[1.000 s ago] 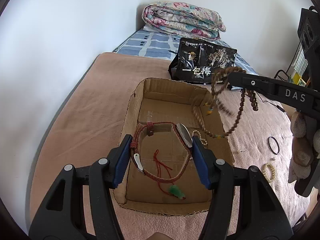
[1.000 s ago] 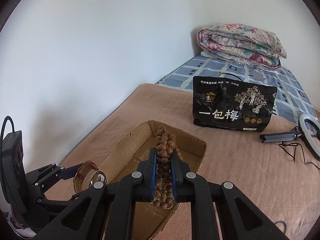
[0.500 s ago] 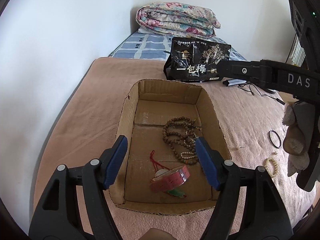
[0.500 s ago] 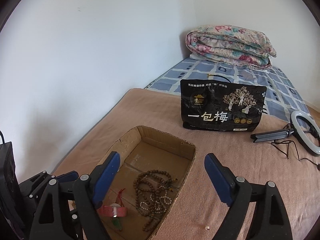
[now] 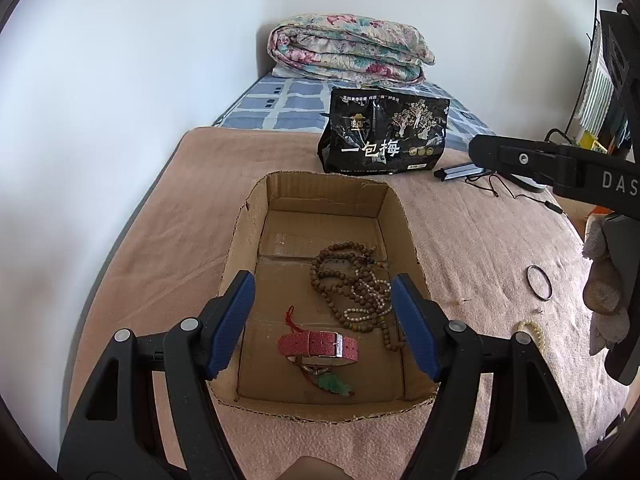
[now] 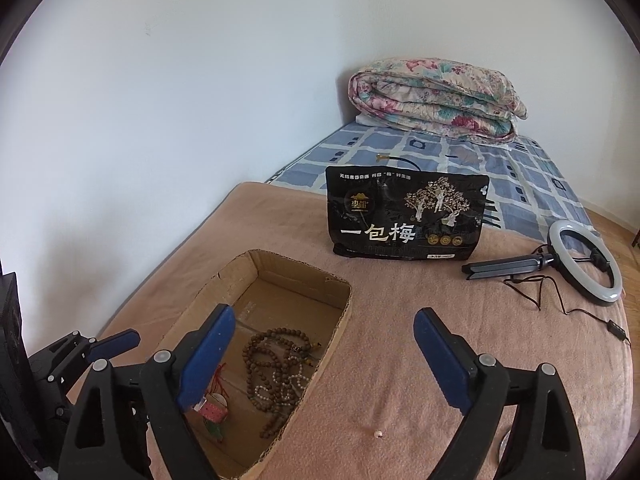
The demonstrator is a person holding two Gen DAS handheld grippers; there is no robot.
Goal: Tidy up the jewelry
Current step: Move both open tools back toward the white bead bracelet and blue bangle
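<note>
Now left claw (image 5: 324, 320) spread wide, empty, right claw (image 6: 324, 364) likewise, above cardboard box (image 5: 240, 248)

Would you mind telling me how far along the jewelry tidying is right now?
Done: the red watch, brown bead necklace and a white bead string lie inside the cardboard box. In hand: nothing; the left gripper and right gripper are both open and empty. Left: the black ring and pale bead bracelet lie on the blanket beside the box.
</note>
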